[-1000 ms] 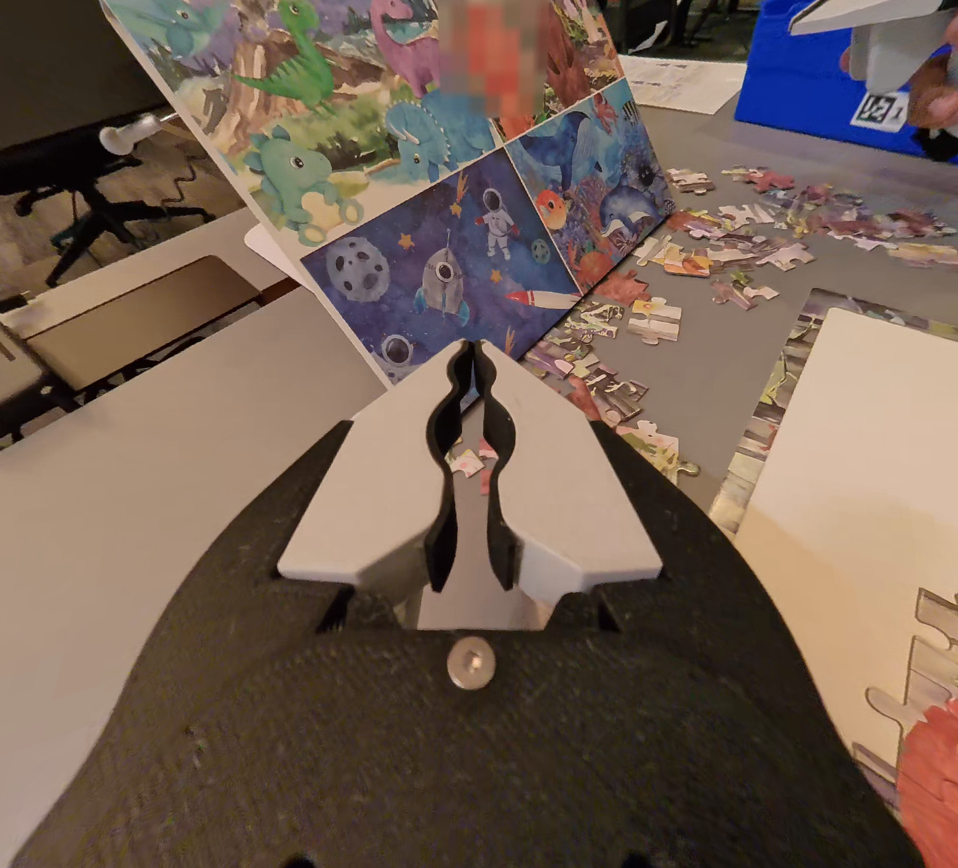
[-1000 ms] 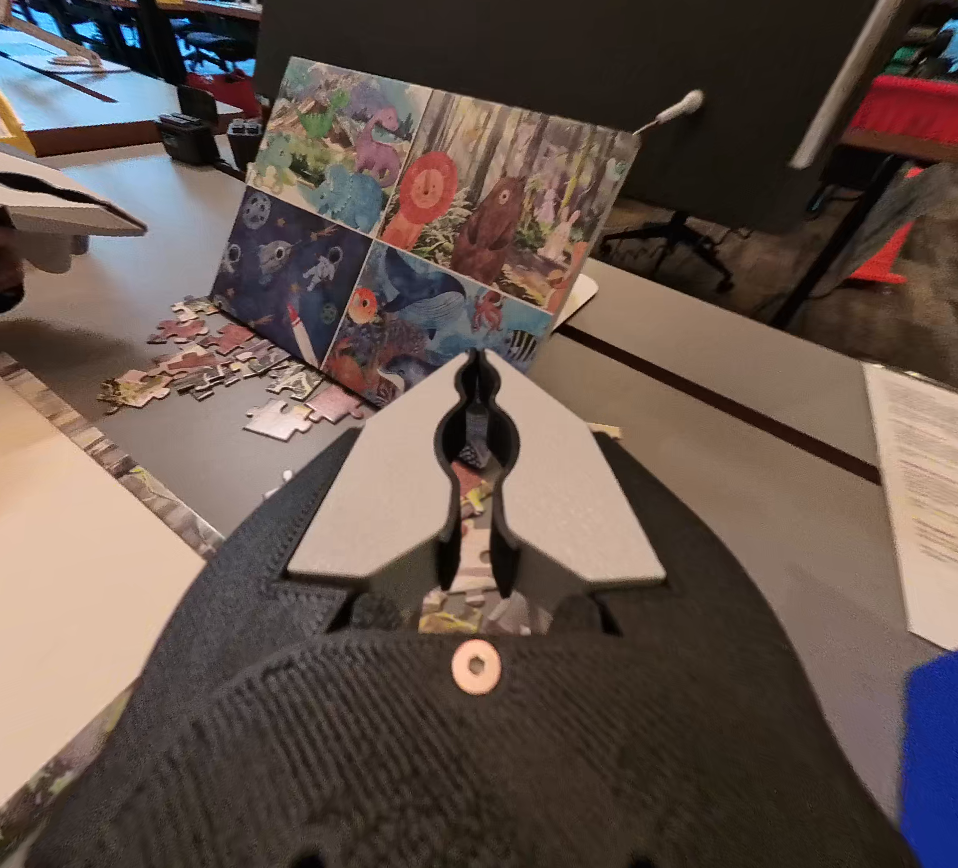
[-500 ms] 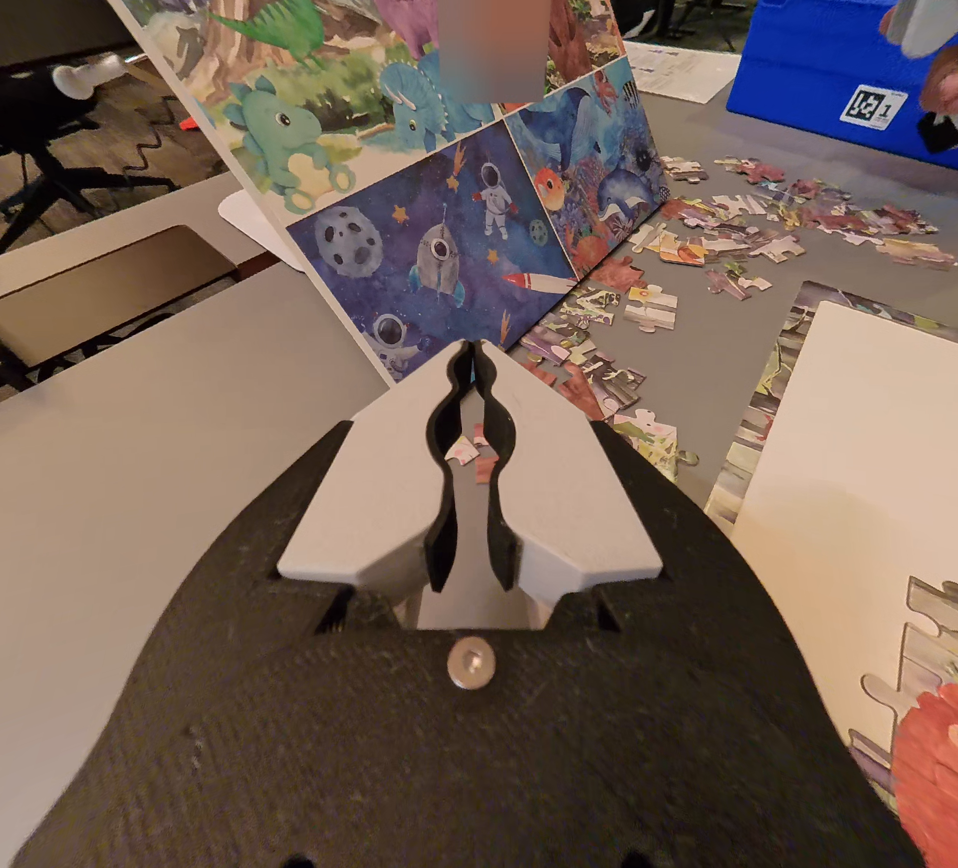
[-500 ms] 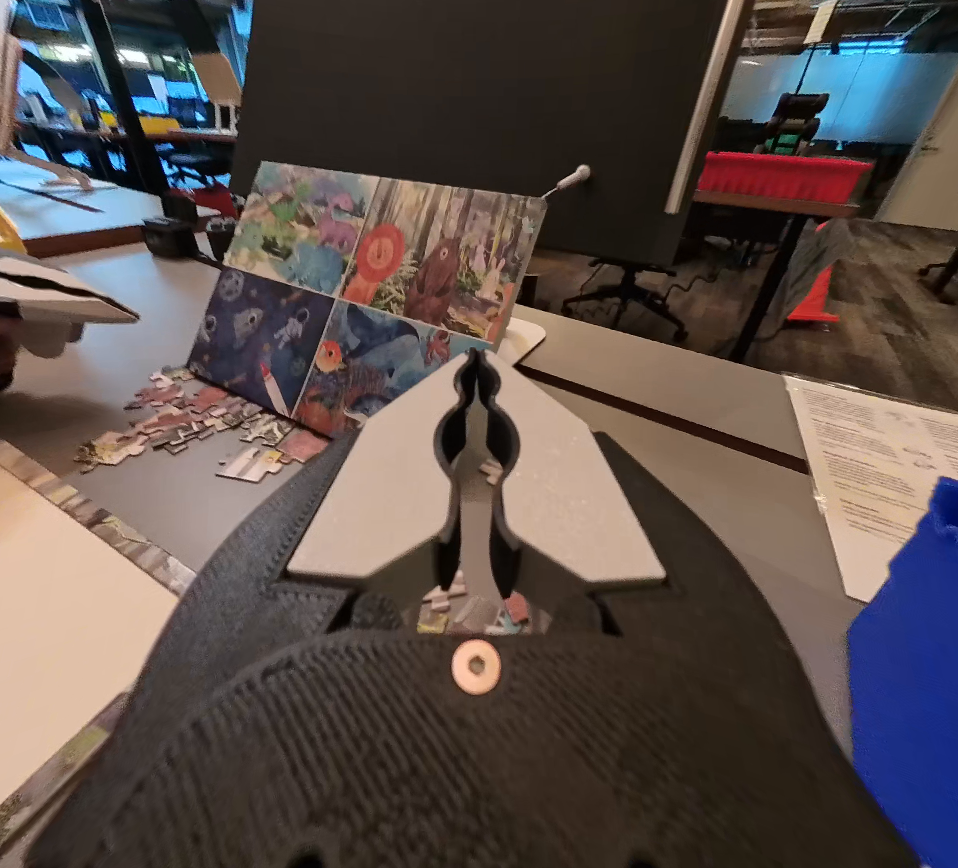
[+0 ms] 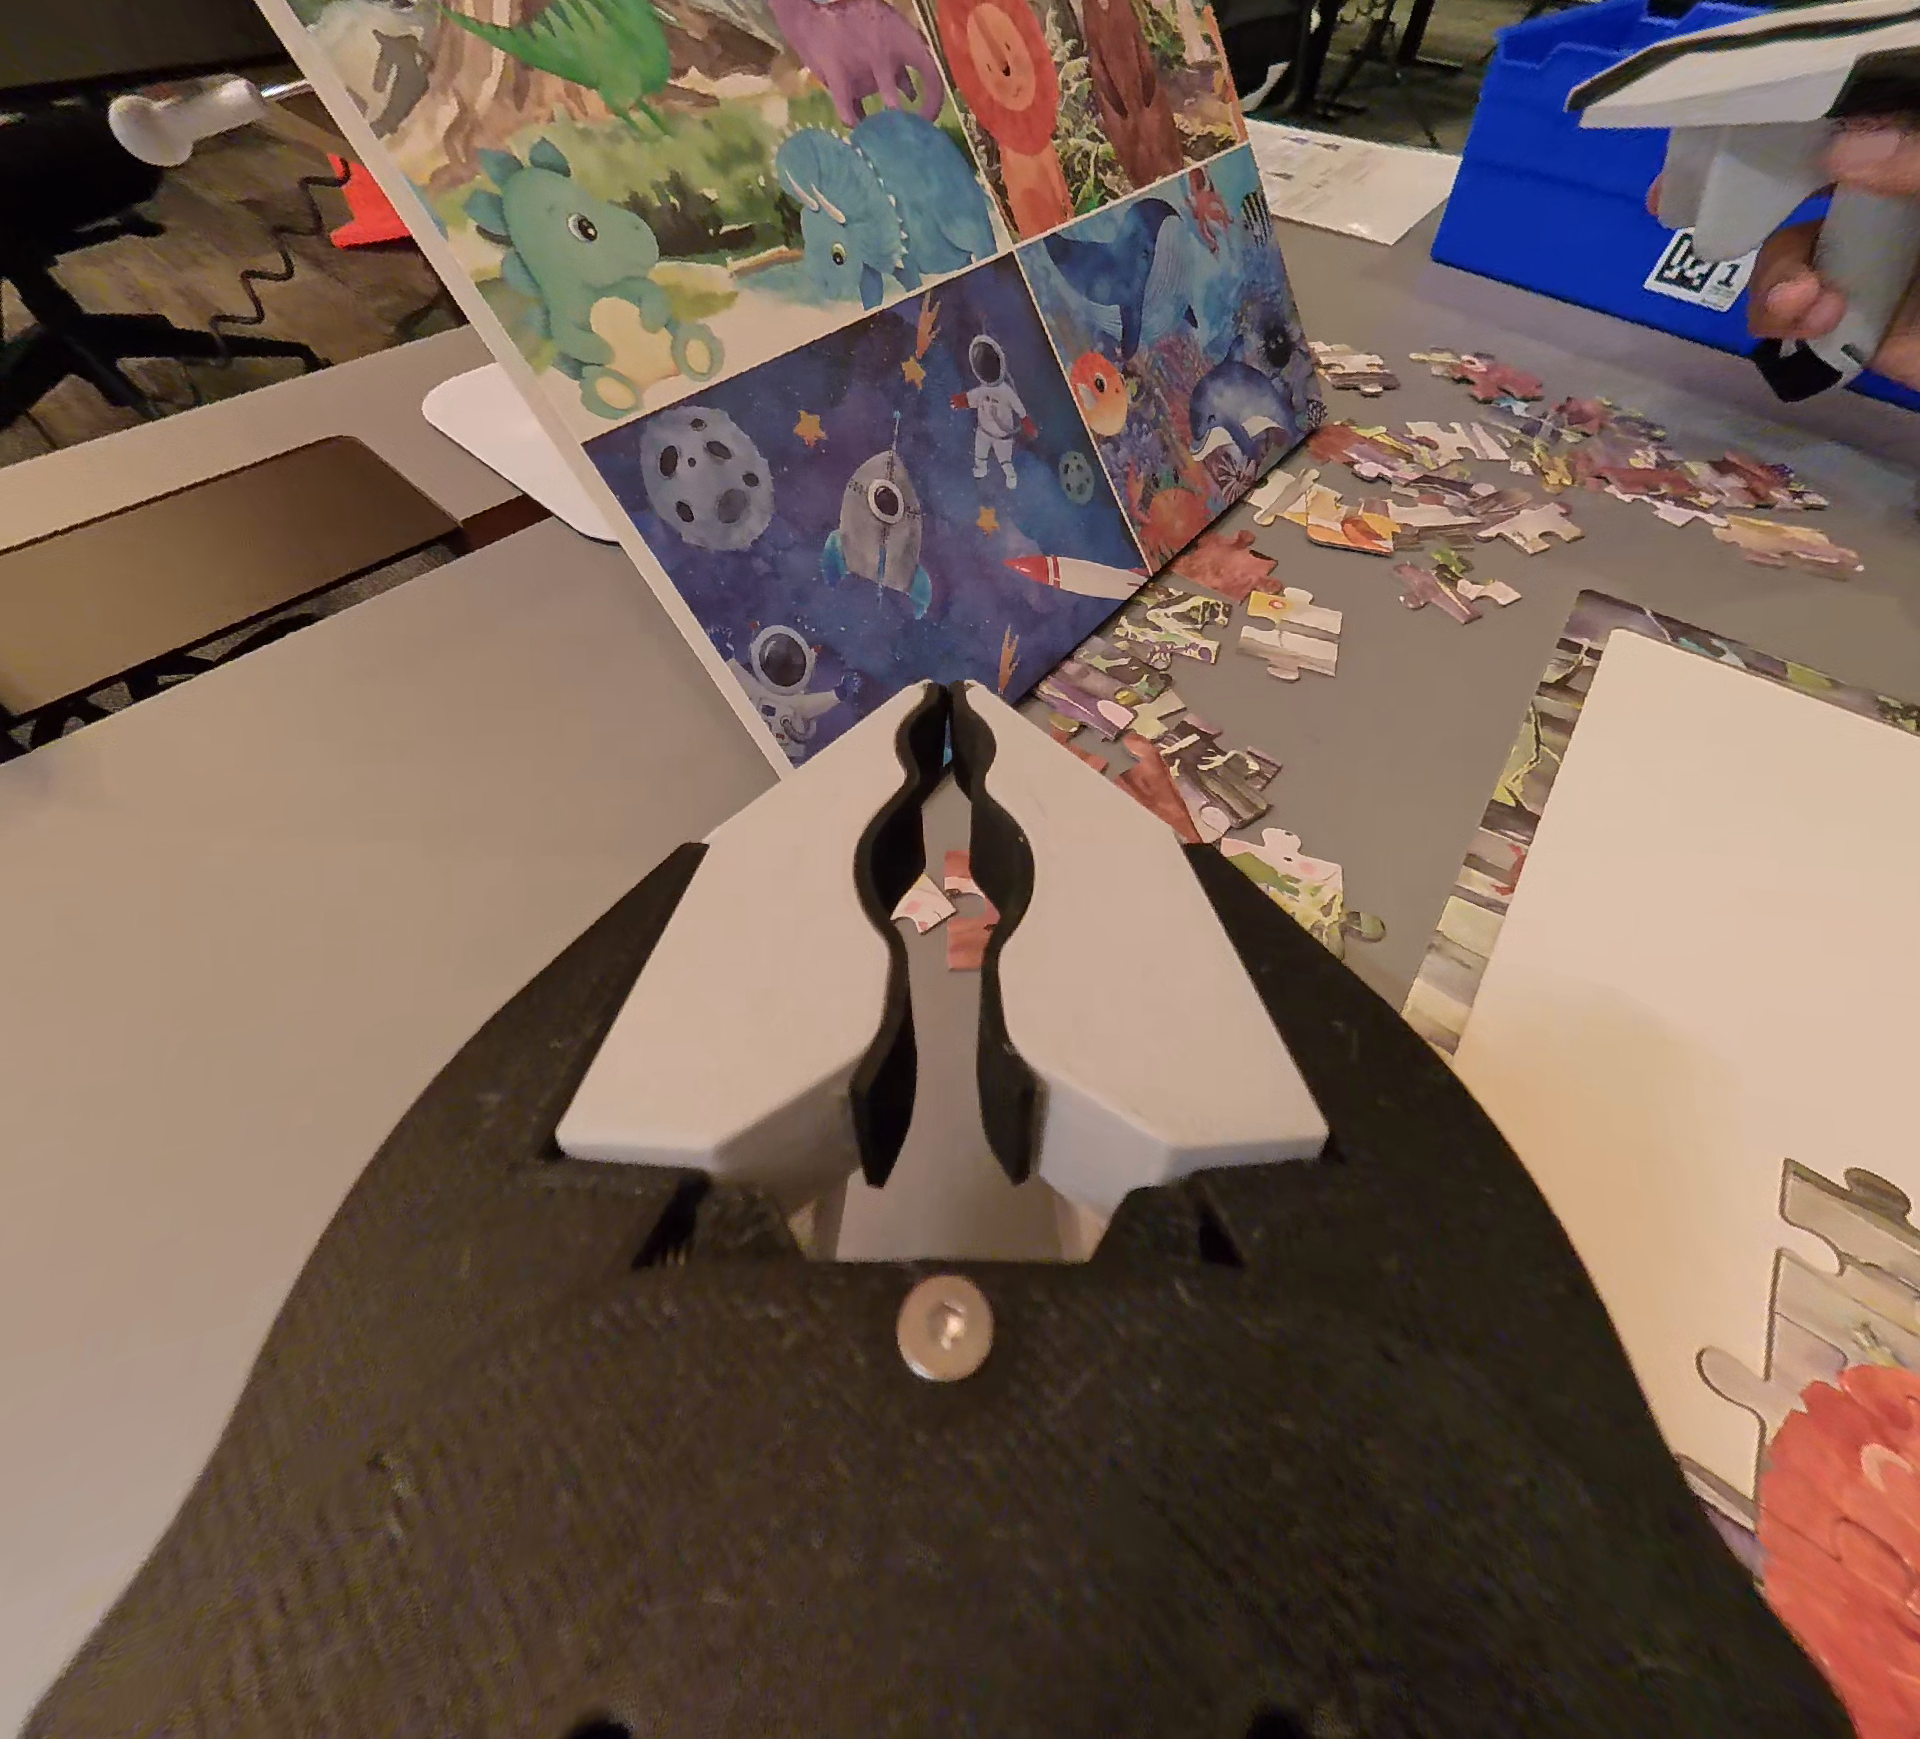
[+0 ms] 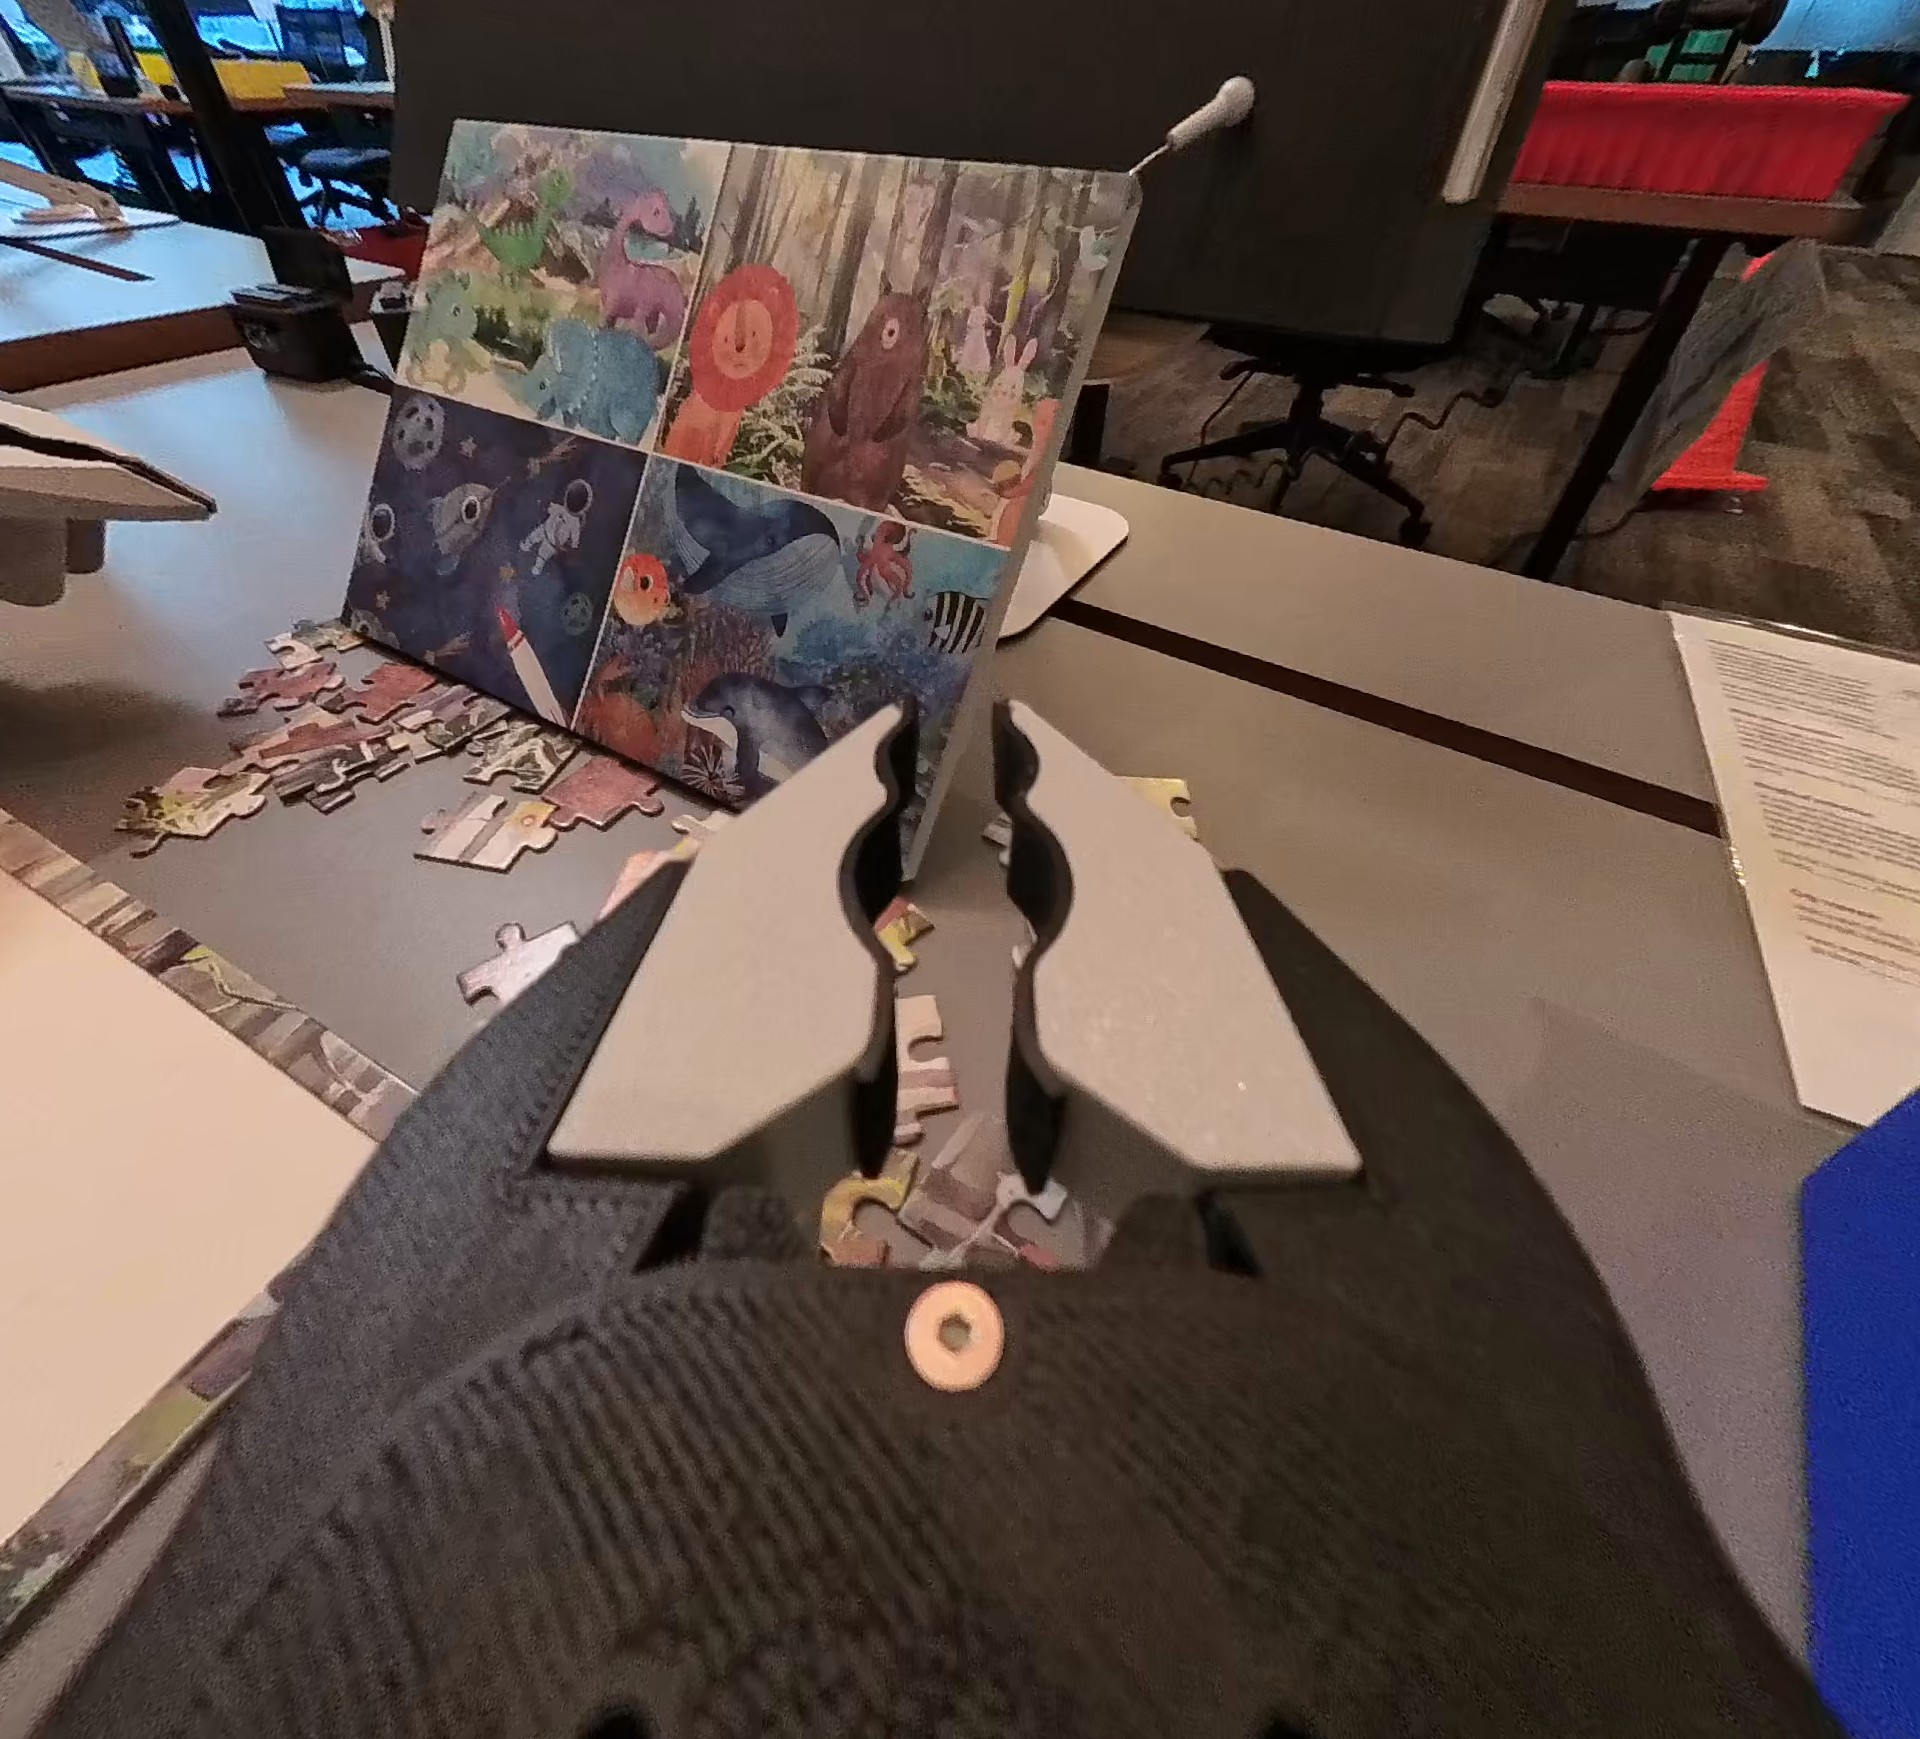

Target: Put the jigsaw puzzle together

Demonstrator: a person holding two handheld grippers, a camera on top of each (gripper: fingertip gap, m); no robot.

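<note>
An upright reference picture board [image 5: 831,235] with four scenes stands on the grey table and also shows in the right wrist view [image 6: 727,442]. Loose jigsaw pieces [image 5: 1455,494] lie scattered in front of it. A white puzzle tray [image 5: 1714,858] with a printed border lies on the right, with a joined patch showing a red lion [image 5: 1849,1502] at its near corner. My left gripper [image 5: 951,697] is shut and empty, above a few pieces by the board's near corner. My right gripper [image 6: 953,721] is open and empty, hovering over loose pieces [image 6: 920,1066].
A blue bin [image 5: 1558,162] stands at the far right; its corner shows in the right wrist view [image 6: 1870,1377]. A printed paper sheet [image 6: 1818,806] lies right of the board. The other gripper [image 5: 1766,68] is held above the pieces. Office chairs and desks stand behind.
My right gripper has opened and dropped closer to the pieces by the board's right corner. My left gripper stayed shut and moved nearer the board.
</note>
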